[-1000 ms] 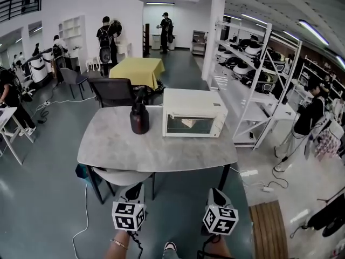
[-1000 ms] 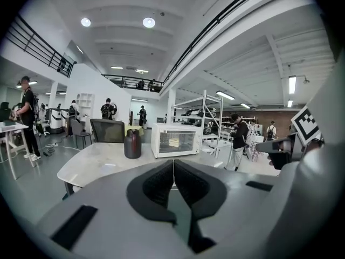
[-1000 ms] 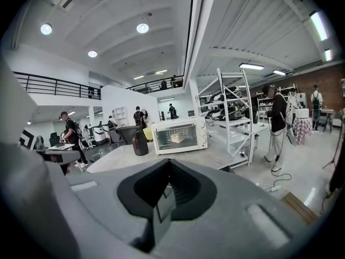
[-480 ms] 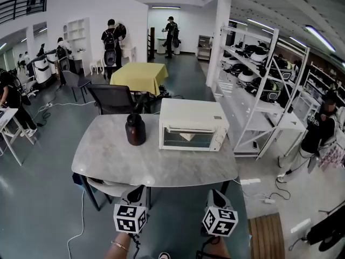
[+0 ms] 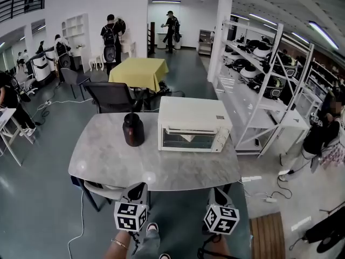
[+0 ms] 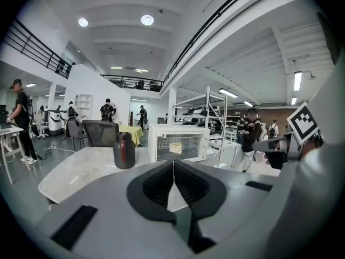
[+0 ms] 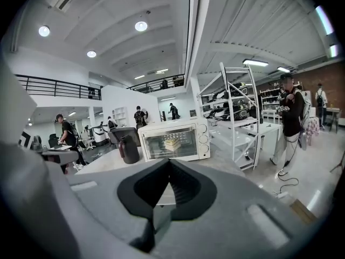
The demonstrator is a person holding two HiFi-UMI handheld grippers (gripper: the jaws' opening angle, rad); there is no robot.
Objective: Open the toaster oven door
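From the head view, the toaster oven sits on the far right part of the grey desk, its glass door shut and facing the person, with a dark jar just beside it on the left. The left claw and right claw hang low at the near edge of the desk, well short of the oven, so no contact yet; this looks like the approach, not the pull. Over to the left gripper view: the jaws are pressed together tip to tip with nothing between them, and the oven and jar stand beyond, across bare desk. Now the right gripper view: same story, jaws closed on nothing, but here the oven sits almost dead ahead above the tips, the door's pale handle bar running along its top edge and food visible behind the glass. That lineup suggests the right claw is the one aimed at the handle; it would have to spread before it can hook that bar.
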